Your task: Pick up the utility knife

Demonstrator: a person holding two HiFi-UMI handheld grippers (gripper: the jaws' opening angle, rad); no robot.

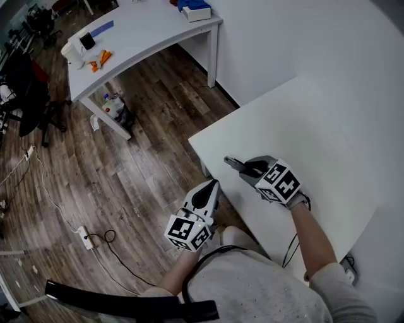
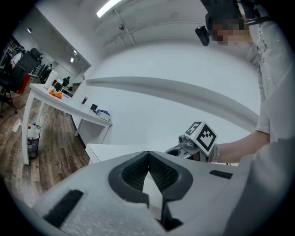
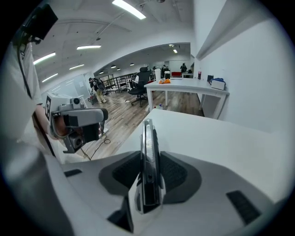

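In right gripper (image 1: 249,169), slim utility knife (image 3: 148,156)

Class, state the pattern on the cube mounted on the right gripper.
Black-and-white square markers on the cube, clearest in the head view.

near tabletop (image 1: 328,132) sits at right, against the wall. right tongs (image 1: 243,167) are over its left edge, with the utility knife (image 1: 232,162) between the jaws, poking out ahead. left tongs (image 1: 211,189) are just left of them, off the edge, above the floor (image 1: 139,164). second tabletop (image 1: 145,31) is far behind, to the left: box (image 1: 194,9) at its right end, cup (image 1: 72,53) at its left. bottles (image 1: 112,104) stand on the floor under it.
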